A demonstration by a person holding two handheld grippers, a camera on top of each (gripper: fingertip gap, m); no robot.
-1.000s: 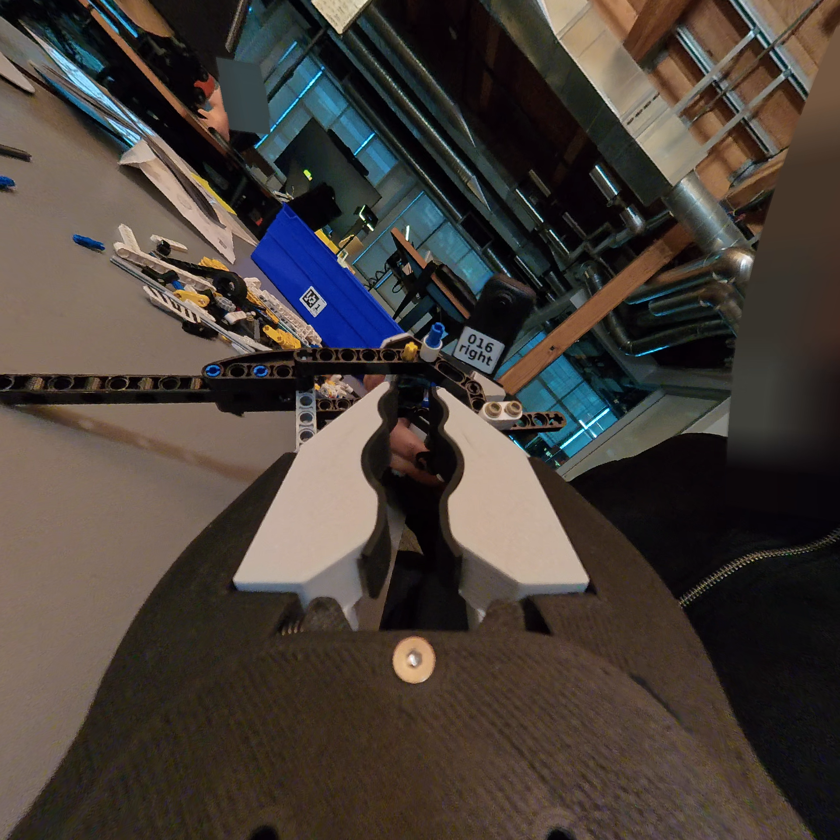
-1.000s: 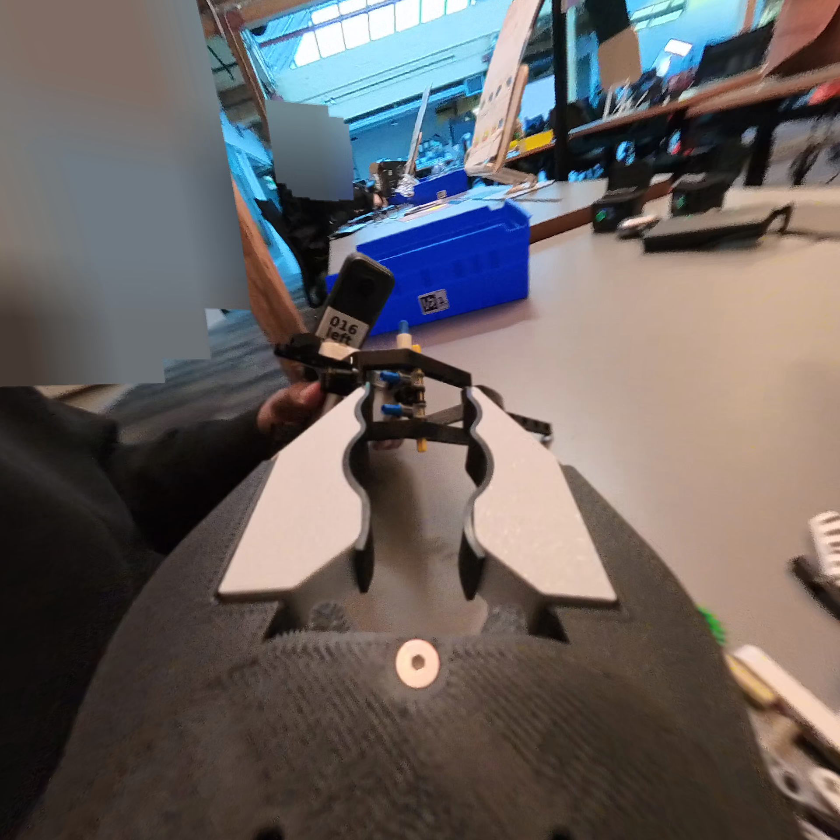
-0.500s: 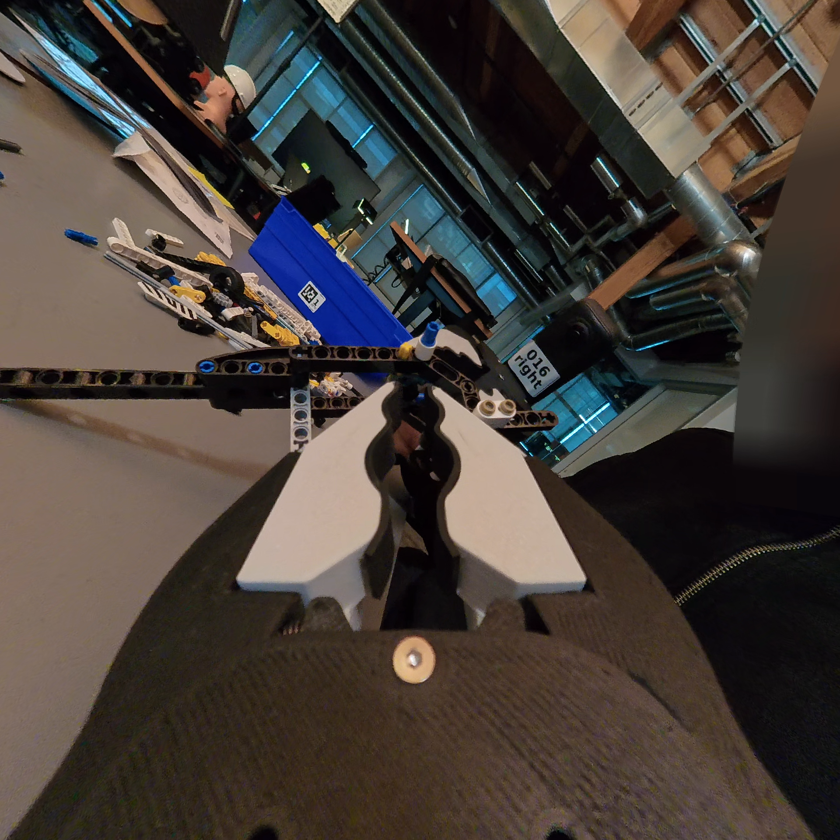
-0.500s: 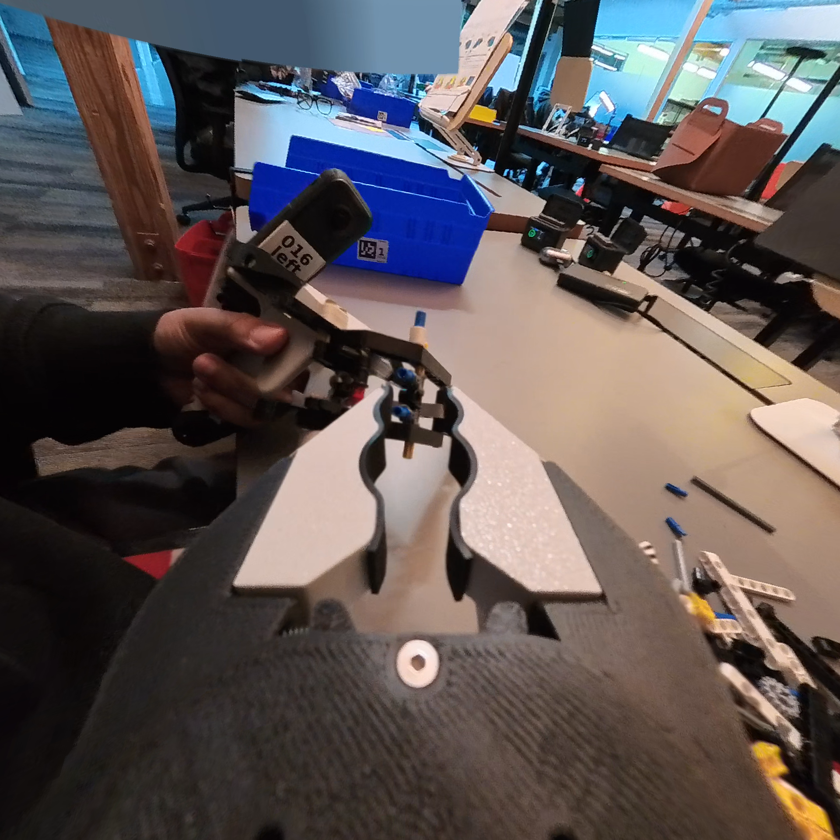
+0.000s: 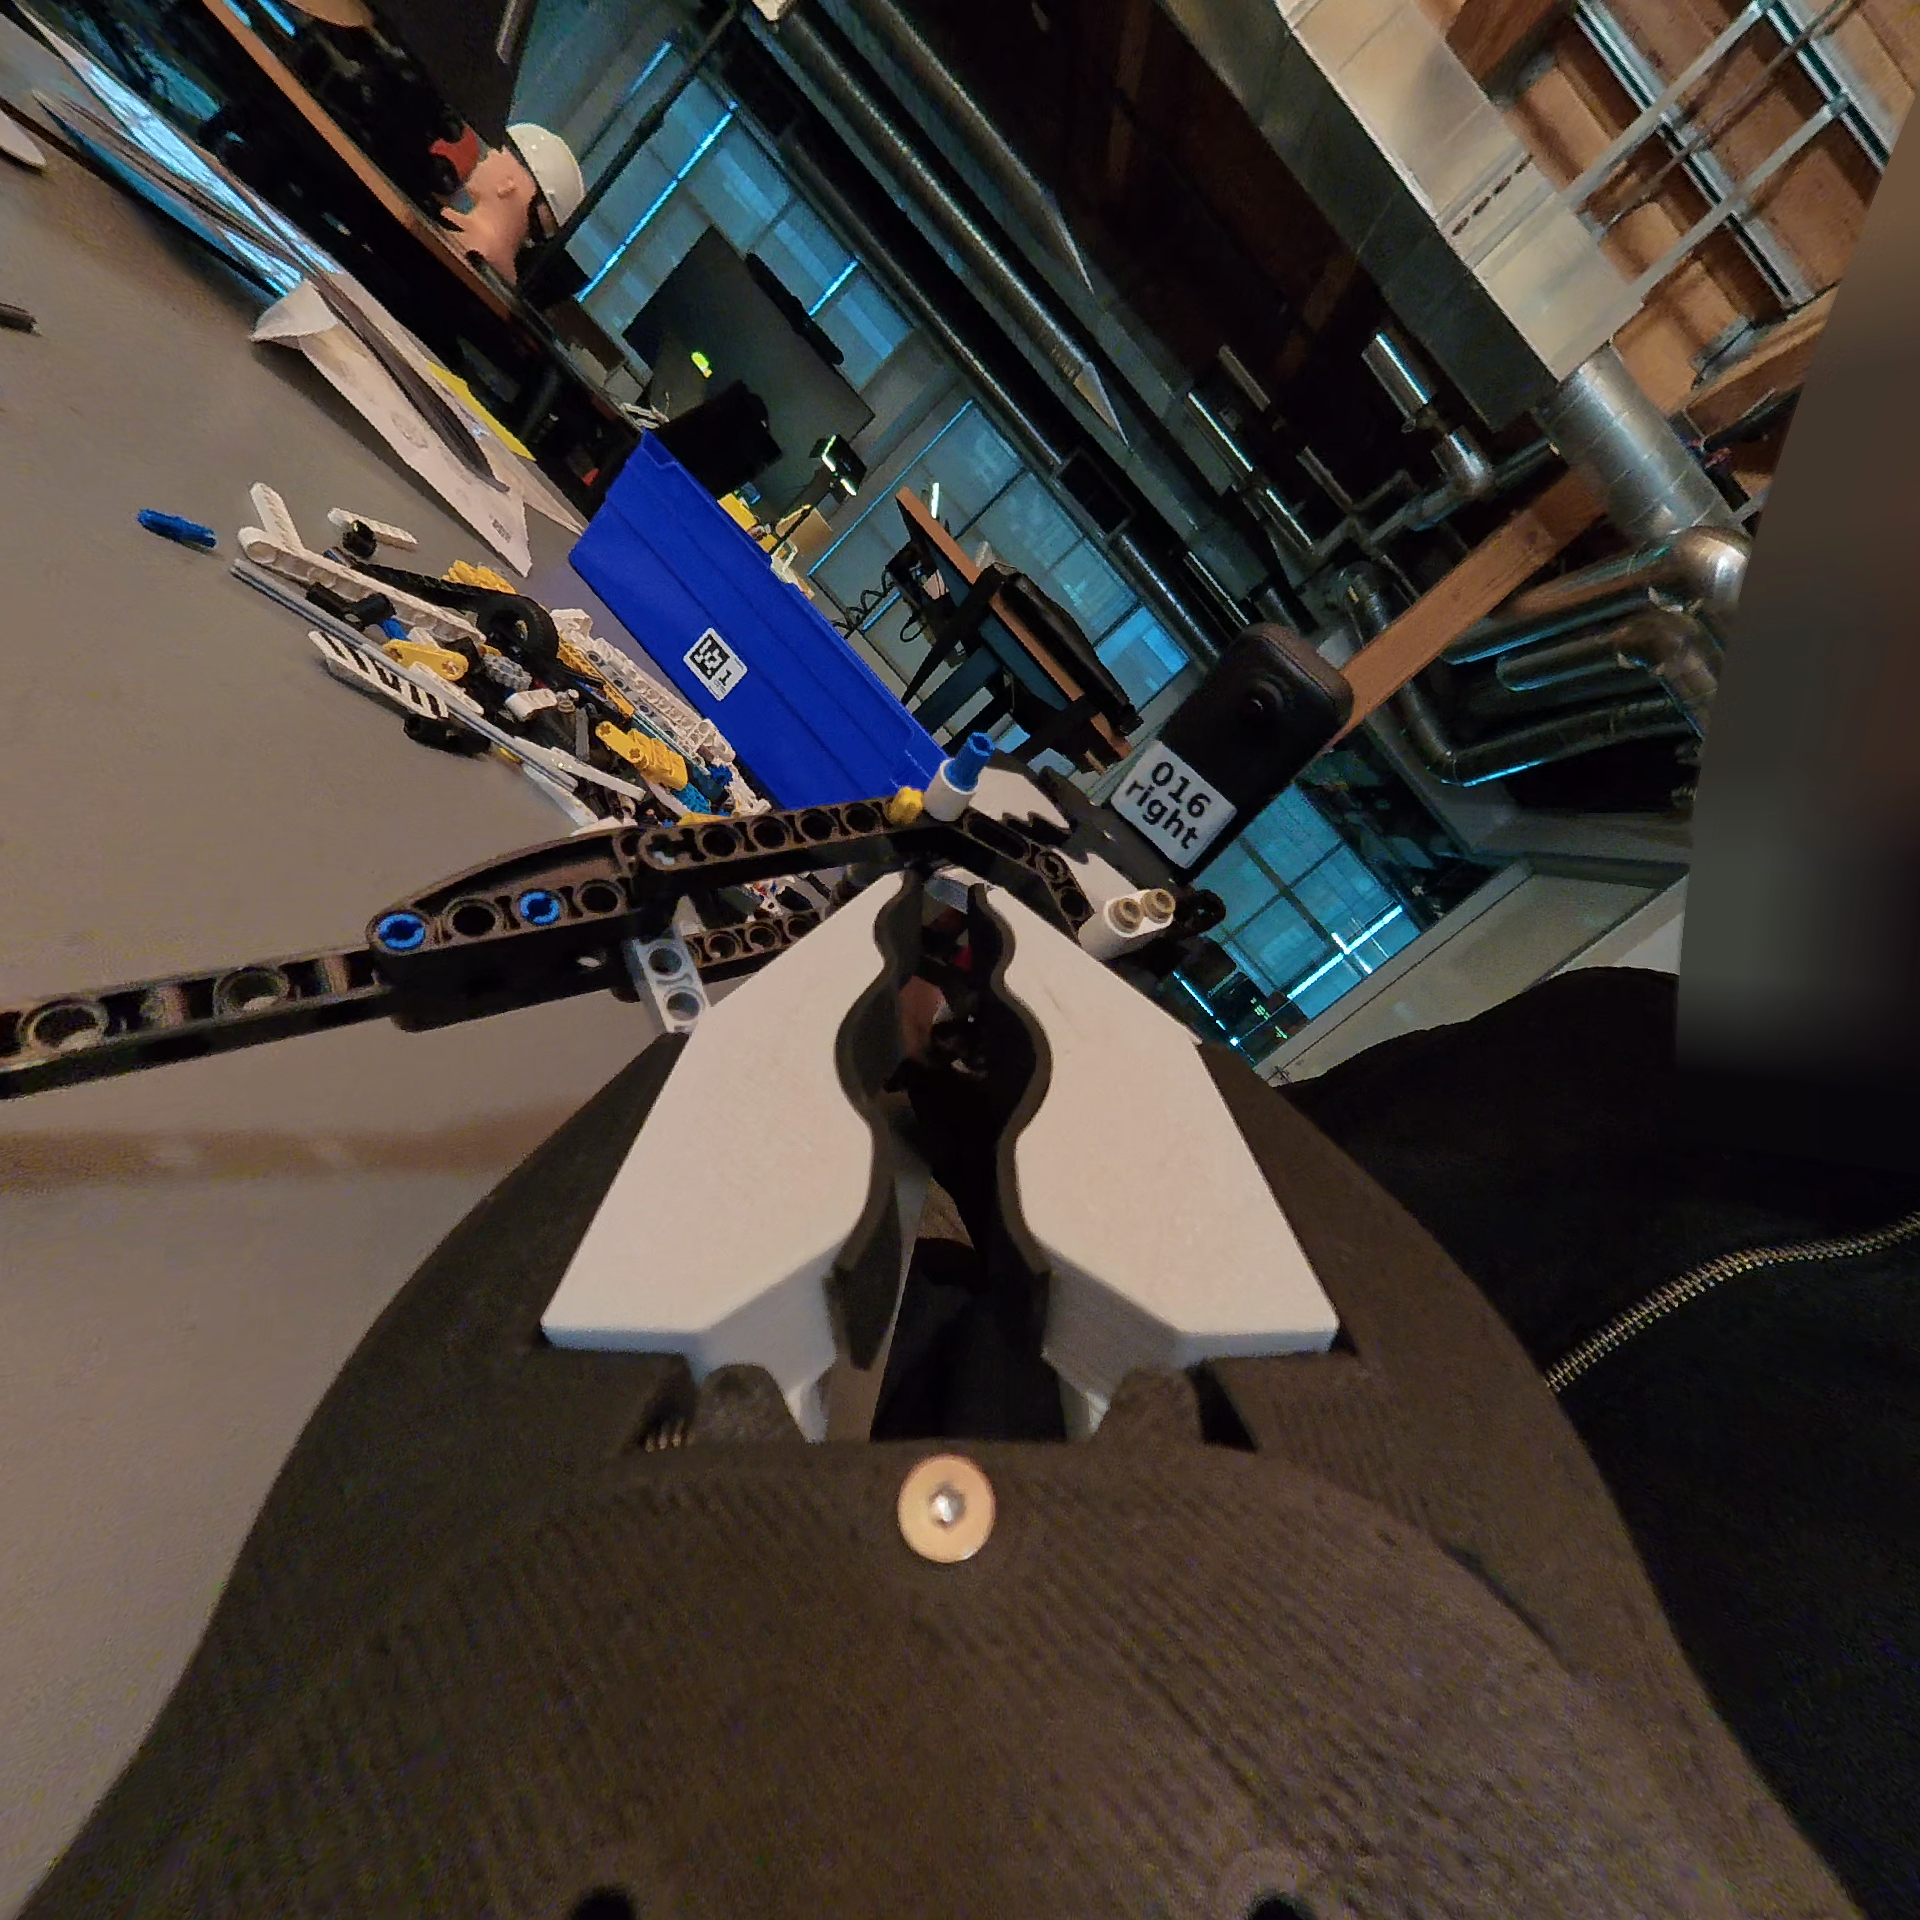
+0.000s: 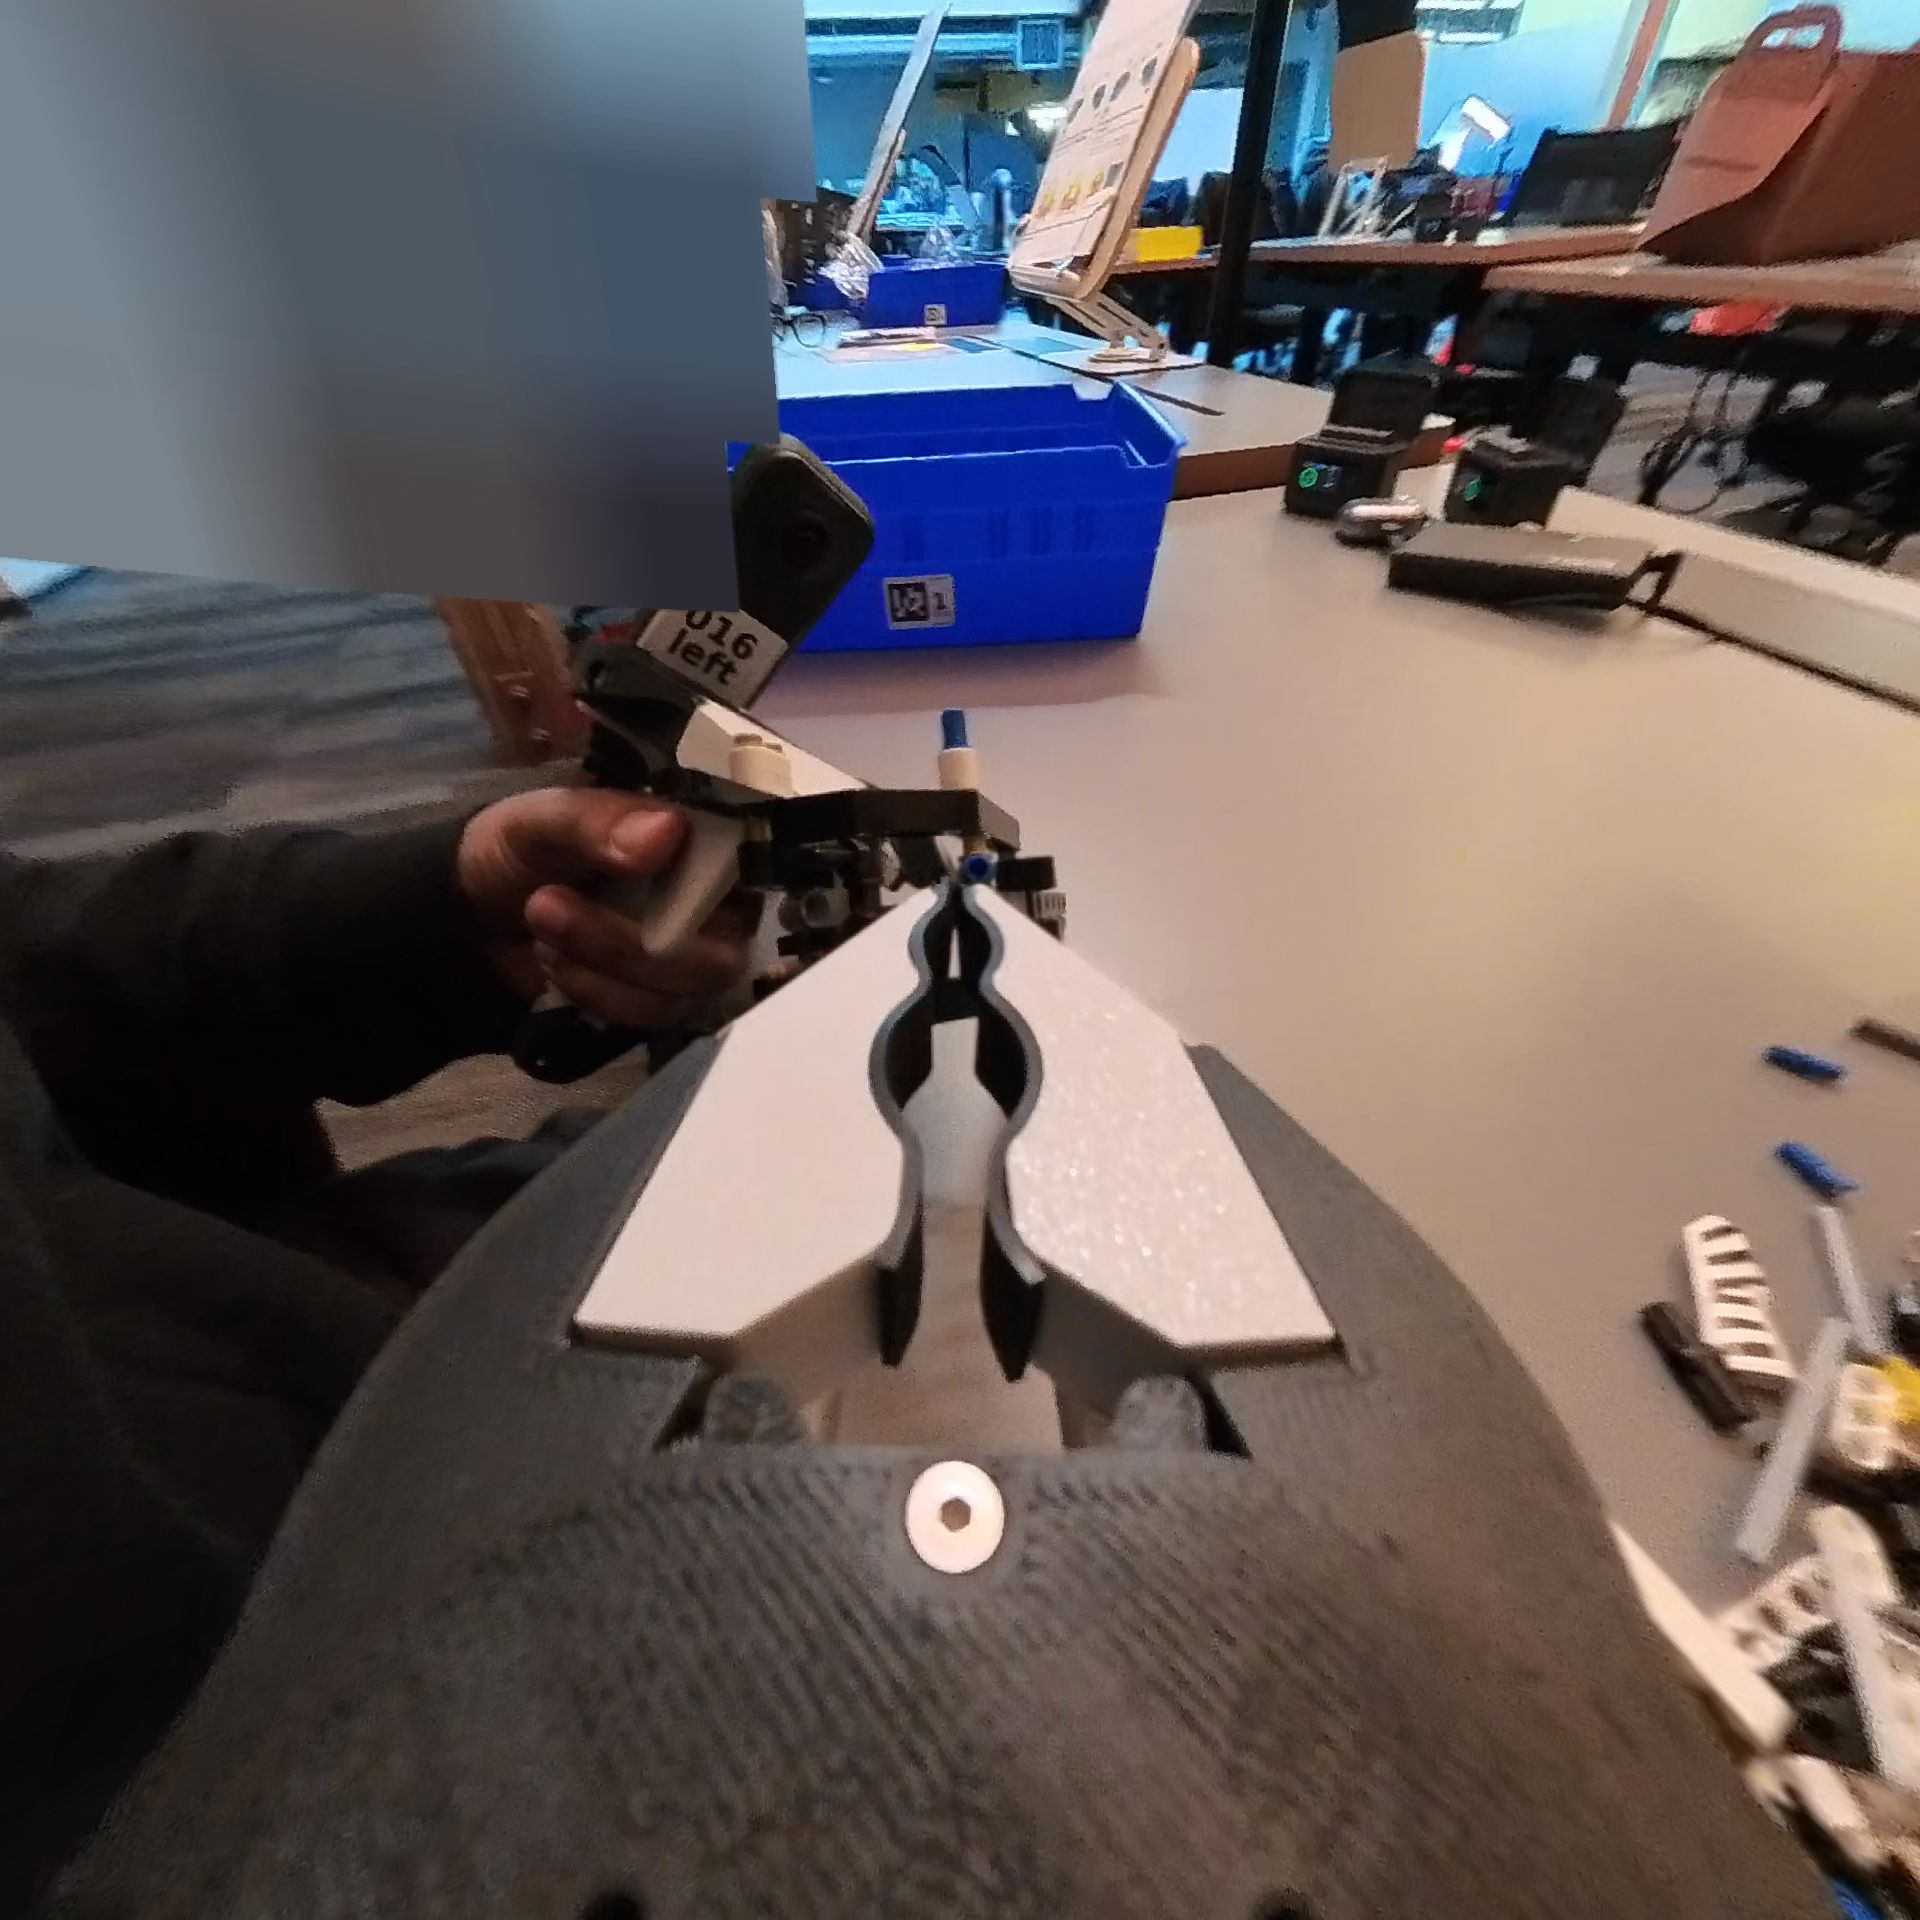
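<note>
Clamp noted at centre frame: left gripper [image 5: 940,883] closed hard on the black beam assembly [image 5: 769,831], long arm stretched to the left edge above the grey table [image 5: 208,1299]. Saw the right gripper [image 6: 961,899] with tips drawn together just under a small blue pin [image 6: 975,868] on that same assembly, centre frame; could not tell whether pinched or merely touched. Found, farther out, a blue bin [image 6: 987,520] at upper centre and loose parts [image 6: 1818,1455] scattered at lower right.
</note>
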